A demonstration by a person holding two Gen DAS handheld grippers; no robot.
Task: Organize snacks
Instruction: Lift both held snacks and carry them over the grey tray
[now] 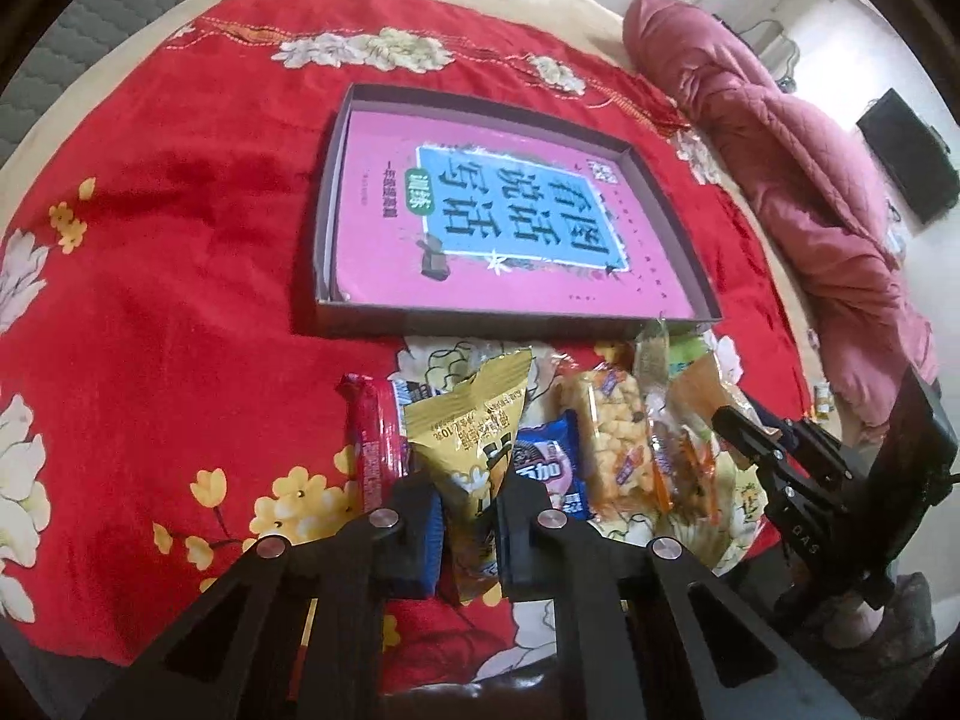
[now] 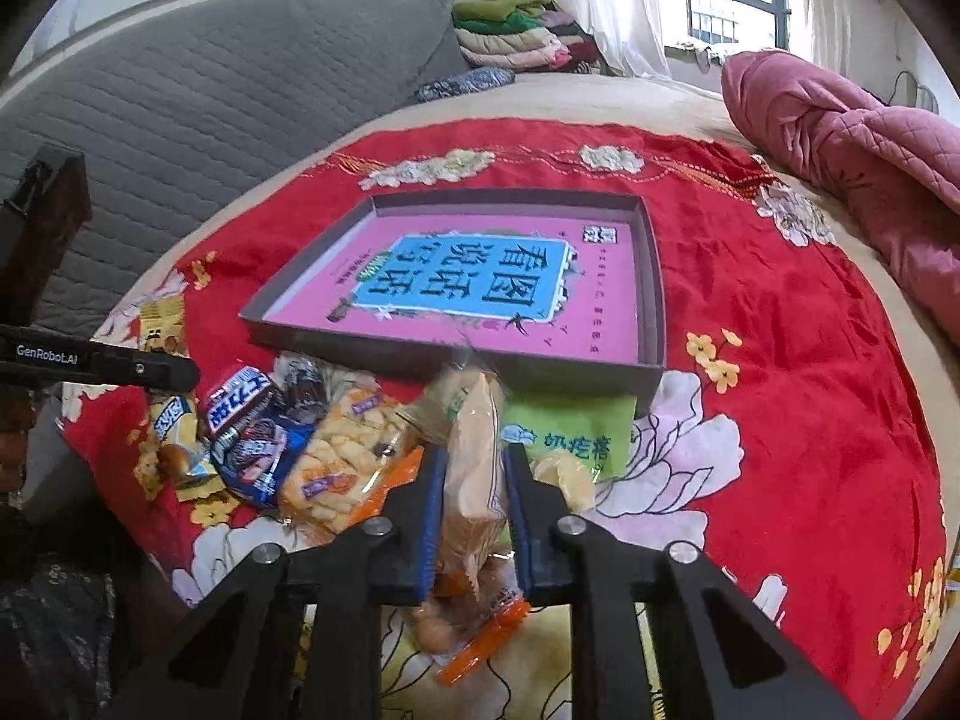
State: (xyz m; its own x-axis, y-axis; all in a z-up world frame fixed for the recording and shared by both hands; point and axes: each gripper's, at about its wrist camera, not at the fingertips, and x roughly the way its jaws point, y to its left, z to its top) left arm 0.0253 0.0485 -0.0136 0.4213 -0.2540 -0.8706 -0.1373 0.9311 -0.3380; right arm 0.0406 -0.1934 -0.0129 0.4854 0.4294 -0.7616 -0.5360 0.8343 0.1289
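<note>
A: Left tongs [image 1: 468,516] are clenched on the gold snack packet [image 1: 474,444], pads pressing both sides, its top corner poking up toward the box.

B: And your right?

A: Right tongs [image 2: 474,504] are clamped on a clear orange-trimmed snack bag [image 2: 474,462], held upright between the blue pads [image 2: 429,516].

B: Where's the rest of the pile?

A: Spread on the red floral bedspread [image 2: 780,360], just in front of the shallow box [image 2: 651,300]: a red wrapper [image 1: 375,450], a blue packet [image 1: 555,474], a puffed-rice bar [image 1: 618,444] and a green pouch [image 2: 570,438] touching the box's near wall.

B: What's in the box?

A: Only a pink book [image 1: 480,210], lying flat. A pink quilt [image 1: 780,150] is bunched on the far right of the bed.
</note>
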